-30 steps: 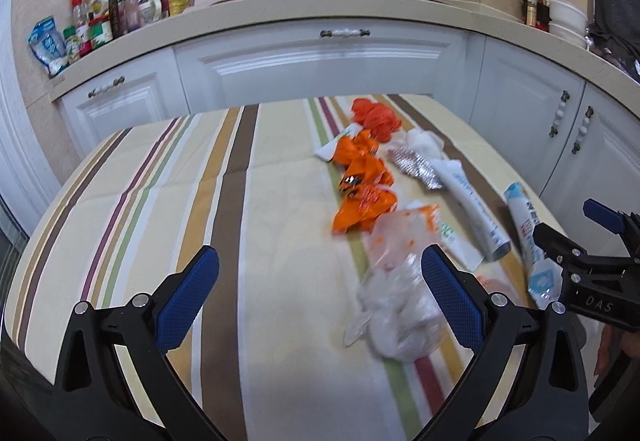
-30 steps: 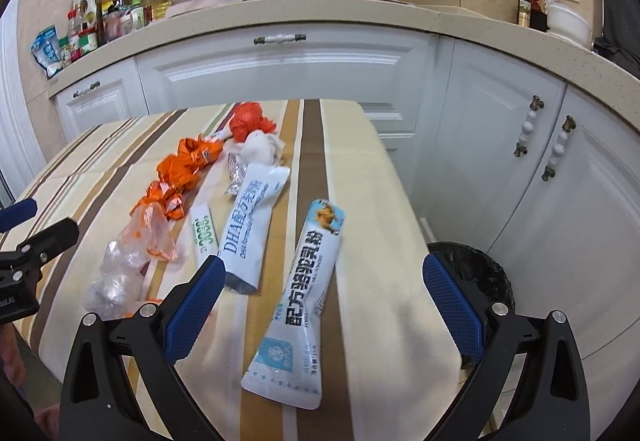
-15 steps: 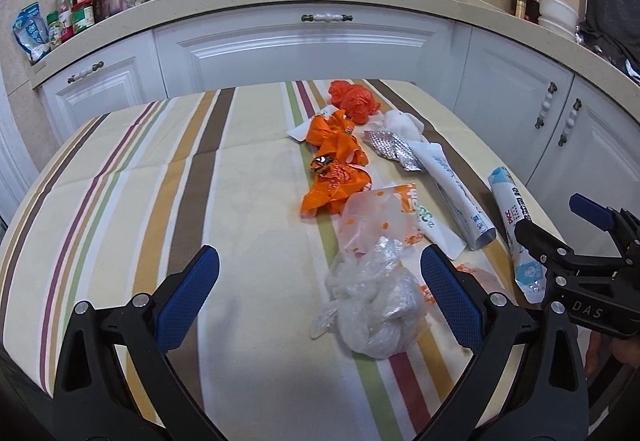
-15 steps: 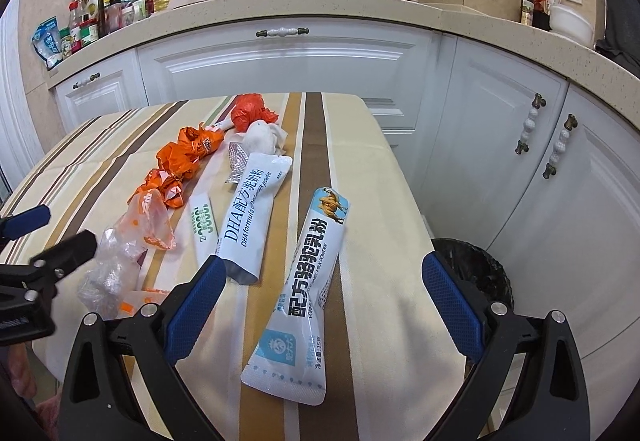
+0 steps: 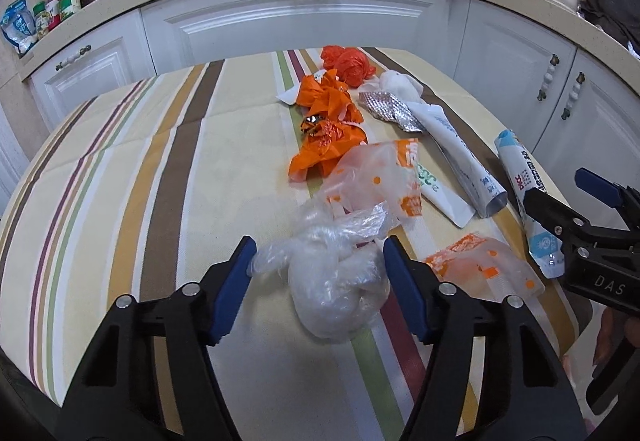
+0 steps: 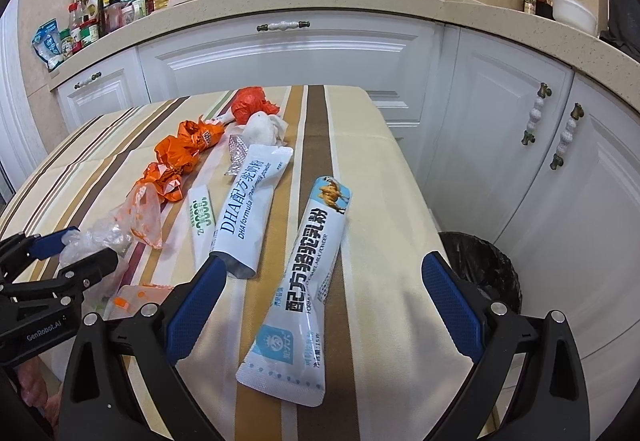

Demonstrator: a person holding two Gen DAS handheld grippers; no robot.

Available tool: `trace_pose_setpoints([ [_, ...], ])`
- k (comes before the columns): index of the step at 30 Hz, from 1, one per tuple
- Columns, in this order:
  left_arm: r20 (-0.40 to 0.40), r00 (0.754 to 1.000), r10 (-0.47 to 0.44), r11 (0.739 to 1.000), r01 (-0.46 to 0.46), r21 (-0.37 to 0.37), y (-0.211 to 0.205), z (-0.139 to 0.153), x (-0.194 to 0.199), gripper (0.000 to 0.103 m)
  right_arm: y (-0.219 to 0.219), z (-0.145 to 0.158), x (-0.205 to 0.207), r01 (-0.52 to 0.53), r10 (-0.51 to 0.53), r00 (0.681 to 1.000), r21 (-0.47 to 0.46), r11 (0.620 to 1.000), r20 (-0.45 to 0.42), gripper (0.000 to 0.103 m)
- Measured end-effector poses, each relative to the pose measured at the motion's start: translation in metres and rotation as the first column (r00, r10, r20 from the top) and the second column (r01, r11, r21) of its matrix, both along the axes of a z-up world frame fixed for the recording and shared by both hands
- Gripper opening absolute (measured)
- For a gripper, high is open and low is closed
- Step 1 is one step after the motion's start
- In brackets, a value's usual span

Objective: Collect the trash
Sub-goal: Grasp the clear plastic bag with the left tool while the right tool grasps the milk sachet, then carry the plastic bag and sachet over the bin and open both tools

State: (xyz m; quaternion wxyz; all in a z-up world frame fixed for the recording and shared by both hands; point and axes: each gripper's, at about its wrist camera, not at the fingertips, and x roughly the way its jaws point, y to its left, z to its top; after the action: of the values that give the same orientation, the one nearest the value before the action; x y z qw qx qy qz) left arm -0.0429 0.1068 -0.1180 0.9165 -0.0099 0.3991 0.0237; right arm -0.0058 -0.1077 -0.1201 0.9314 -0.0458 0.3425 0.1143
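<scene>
Left gripper [image 5: 316,261] has advanced, jaws narrowed around clear plastic wad [image 5: 336,285], not yet clamped; right gripper [image 6: 324,297] wide open over camel-milk sachet [image 6: 304,281]; pickup step; next: squeeze, carry to bin [image 6: 480,273] at 3 o'clock.

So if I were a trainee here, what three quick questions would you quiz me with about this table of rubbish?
1. True or false: the left gripper has its fingers on either side of the crumpled clear plastic bag.
2. Multiple choice: where is the black-lined bin? A) on the counter B) on the floor to the right of the table C) on the table
3. Fill in: the long sachet lying between the right gripper's open fingers shows a picture of a ____.

Key: 1 true; 2 B; 3 camel.
</scene>
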Motion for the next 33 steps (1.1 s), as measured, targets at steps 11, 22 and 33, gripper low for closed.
trace_pose_setpoints([
  [11, 0.004, 1.000, -0.020, 0.999, 0.020, -0.030, 0.003, -0.002, -0.003, 0.044, 0.002, -0.010, 0.004, -0.015, 0.016, 0.999, 0.010, 1.000, -0.040, 0.064],
  [22, 0.017, 1.000, 0.011, 1.000, -0.010, -0.016, 0.009, 0.004, -0.008, 0.043, -0.001, -0.019, 0.002, -0.044, 0.046, 0.997, 0.023, 0.999, -0.062, 0.030],
  [33, 0.054, 0.998, 0.032, 0.999, -0.032, -0.004, 0.011, 0.022, -0.016, 0.043, -0.011, -0.008, -0.002, -0.026, 0.026, 0.999, 0.013, 1.000, -0.021, 0.029],
])
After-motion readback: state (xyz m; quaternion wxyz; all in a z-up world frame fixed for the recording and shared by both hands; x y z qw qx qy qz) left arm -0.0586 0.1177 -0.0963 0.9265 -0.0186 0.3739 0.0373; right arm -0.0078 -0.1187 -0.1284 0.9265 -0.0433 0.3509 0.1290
